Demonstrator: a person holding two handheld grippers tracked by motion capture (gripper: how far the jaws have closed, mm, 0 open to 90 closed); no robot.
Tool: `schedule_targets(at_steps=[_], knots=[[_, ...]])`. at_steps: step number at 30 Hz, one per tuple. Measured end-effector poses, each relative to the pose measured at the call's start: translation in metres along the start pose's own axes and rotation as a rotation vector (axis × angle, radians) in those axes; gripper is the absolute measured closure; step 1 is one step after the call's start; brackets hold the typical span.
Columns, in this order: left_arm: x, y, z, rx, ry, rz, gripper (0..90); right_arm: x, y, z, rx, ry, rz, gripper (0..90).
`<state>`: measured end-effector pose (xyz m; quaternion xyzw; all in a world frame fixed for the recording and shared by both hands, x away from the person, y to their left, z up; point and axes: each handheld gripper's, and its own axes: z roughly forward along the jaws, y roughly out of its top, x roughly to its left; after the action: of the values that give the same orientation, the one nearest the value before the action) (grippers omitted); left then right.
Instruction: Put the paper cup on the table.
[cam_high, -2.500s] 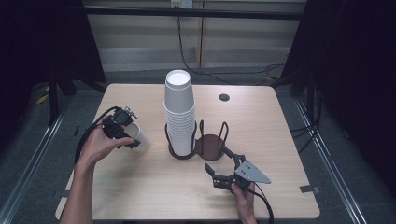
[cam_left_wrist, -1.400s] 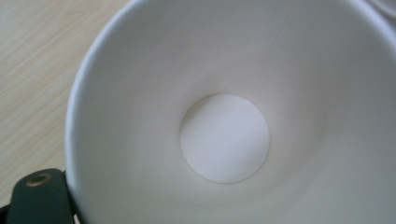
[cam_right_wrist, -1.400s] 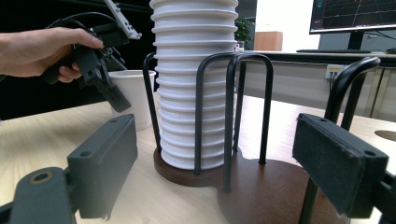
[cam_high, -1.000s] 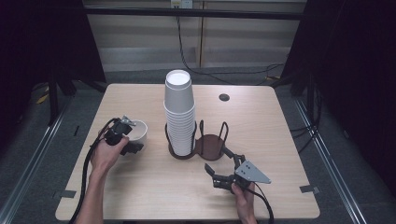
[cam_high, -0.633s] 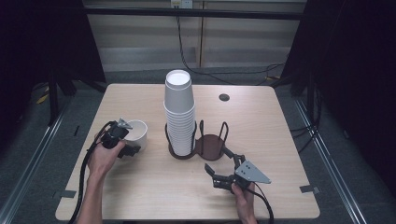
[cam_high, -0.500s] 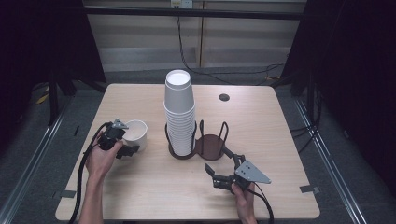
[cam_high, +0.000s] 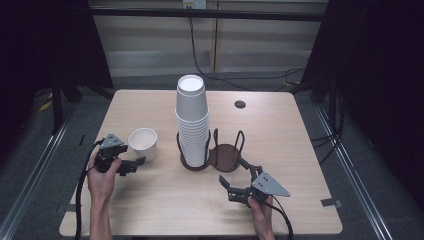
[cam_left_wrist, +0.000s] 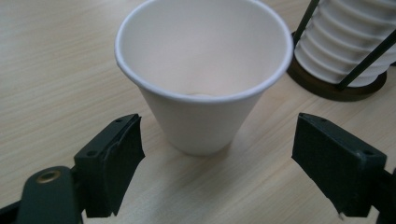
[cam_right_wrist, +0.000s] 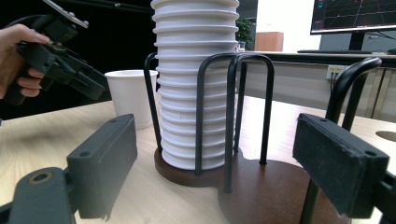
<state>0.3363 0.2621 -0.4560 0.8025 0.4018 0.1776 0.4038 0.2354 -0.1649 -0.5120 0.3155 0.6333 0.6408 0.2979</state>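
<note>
High view overhead; gripper views low, close; share cup (cam_high: 143, 143).

Single white paper cup (cam_high: 143, 143) is stood upright on the worktop (cam_high: 150, 200), mouth up, empty; rolled rim, tapered wall, base flat on the wood. It is placed left of the cup stack (cam_high: 192, 120), apart from it. In the left gripper view the cup (cam_left_wrist: 204, 70) is seen just beyond the spread jaws, touched by neither. The stack is made of nested white cups, mouths down, seated in one bay of a dark wire holder (cam_high: 220, 156); the other bay is empty.
</note>
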Motion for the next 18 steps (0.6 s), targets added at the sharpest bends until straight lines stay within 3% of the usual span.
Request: schedule_targets(at_steps=[6,11,13,16,18], knots=[[-0.016,-0.014,-0.006,-0.116,-0.011,-0.038,16.1,0.0,0.0,0.0,0.001,0.0,0.001,13.0],[-0.028,-0.02,-0.014,-0.181,-0.006,-0.031,16.1,0.0,0.0,0.0,0.001,0.0,0.0,13.0],[-0.033,-0.024,-0.017,-0.239,-0.021,-0.04,16.1,0.0,0.0,0.0,0.001,0.0,0.001,13.0],[-0.041,-0.03,-0.022,-0.276,-0.026,-0.026,16.1,0.0,0.0,0.0,0.0,0.0,0.0,13.0],[-0.046,-0.034,-0.024,-0.334,-0.044,-0.029,16.1,0.0,0.0,0.0,0.0,-0.001,0.0,13.0]])
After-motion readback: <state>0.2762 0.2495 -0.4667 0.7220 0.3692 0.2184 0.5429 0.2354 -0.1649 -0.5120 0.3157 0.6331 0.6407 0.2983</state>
